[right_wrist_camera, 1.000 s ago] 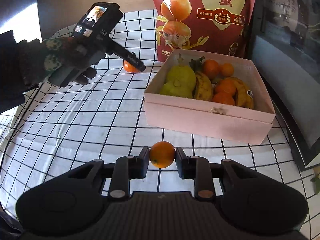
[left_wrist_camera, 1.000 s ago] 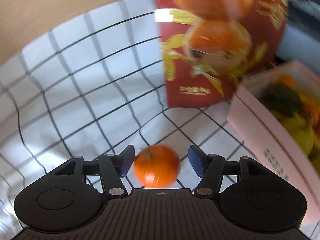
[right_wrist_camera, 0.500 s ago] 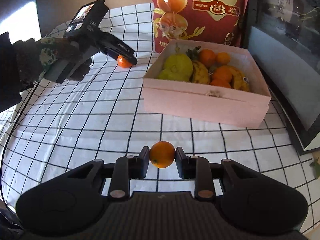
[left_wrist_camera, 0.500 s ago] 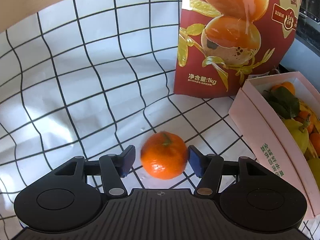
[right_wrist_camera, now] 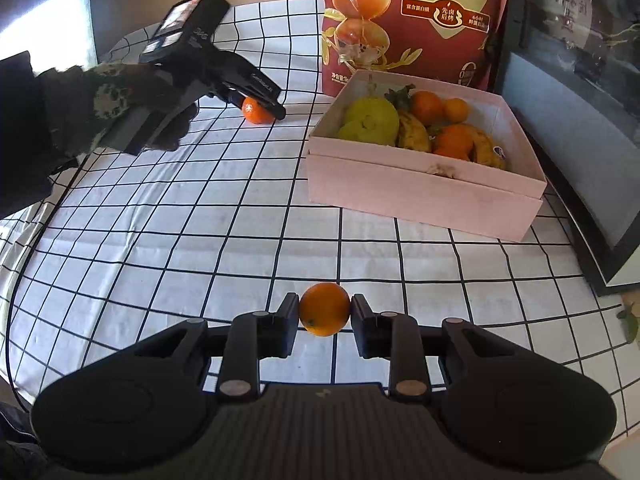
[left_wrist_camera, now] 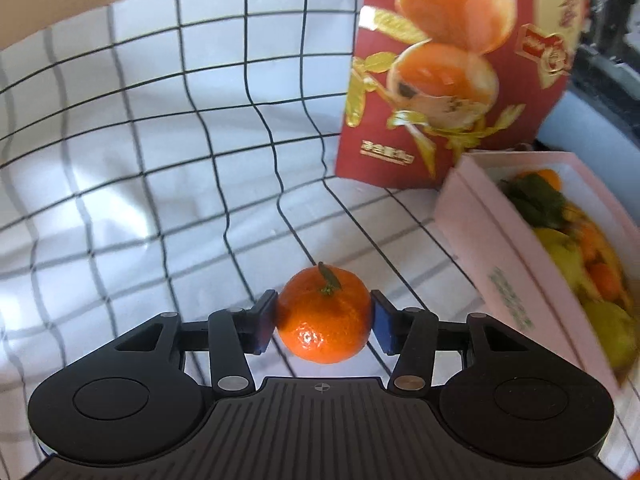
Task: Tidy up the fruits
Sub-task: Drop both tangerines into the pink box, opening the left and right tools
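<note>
Checked tablecloth [right_wrist_camera: 200,240] is bearing a pink box [right_wrist_camera: 420,196]; its fruit is blurring in the left view. Left gripper [left_wrist_camera: 324,320], jaws just closing, is pinching a stemmed mandarin [left_wrist_camera: 324,316] left of the box. Only the right view is showing the right gripper [right_wrist_camera: 325,314] squeezing a small orange [right_wrist_camera: 325,309] nearer.

Stemmed mandarin [left_wrist_camera: 324,320] on checked cloth, smaller orange [right_wrist_camera: 325,309] aloft, pink box [right_wrist_camera: 420,192] — fruit-filled
</note>
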Action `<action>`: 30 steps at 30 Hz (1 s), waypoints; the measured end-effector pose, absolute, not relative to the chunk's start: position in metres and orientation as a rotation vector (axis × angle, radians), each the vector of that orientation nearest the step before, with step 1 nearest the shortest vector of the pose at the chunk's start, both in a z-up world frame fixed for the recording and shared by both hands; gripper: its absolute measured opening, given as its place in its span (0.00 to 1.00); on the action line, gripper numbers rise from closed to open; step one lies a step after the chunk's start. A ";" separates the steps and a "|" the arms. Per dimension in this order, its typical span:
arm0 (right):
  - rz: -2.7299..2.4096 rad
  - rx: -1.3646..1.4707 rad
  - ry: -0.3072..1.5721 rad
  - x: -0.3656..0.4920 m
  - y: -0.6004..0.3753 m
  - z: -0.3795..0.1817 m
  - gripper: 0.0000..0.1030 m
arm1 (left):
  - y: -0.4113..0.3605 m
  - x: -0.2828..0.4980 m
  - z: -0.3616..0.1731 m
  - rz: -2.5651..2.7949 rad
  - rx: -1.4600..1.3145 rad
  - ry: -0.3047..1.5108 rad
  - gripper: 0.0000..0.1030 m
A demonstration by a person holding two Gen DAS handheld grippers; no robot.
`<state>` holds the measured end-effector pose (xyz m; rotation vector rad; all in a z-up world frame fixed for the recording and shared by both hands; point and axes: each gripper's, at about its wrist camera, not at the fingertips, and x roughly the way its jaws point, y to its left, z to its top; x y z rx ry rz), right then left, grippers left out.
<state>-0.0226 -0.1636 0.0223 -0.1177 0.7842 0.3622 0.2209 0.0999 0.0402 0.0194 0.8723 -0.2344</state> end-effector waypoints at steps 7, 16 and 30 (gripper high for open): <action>0.351 -0.110 0.792 -0.023 -0.173 0.028 0.27 | 0.078 0.116 0.063 -0.364 -0.031 0.881 0.53; 0.310 -0.133 0.720 -0.028 -0.203 0.063 0.27 | 0.011 0.041 0.074 -0.589 -0.092 0.952 0.53; 0.314 -0.064 0.503 -0.002 -0.280 0.124 0.27 | -0.076 0.152 0.123 -0.458 -0.203 0.865 0.53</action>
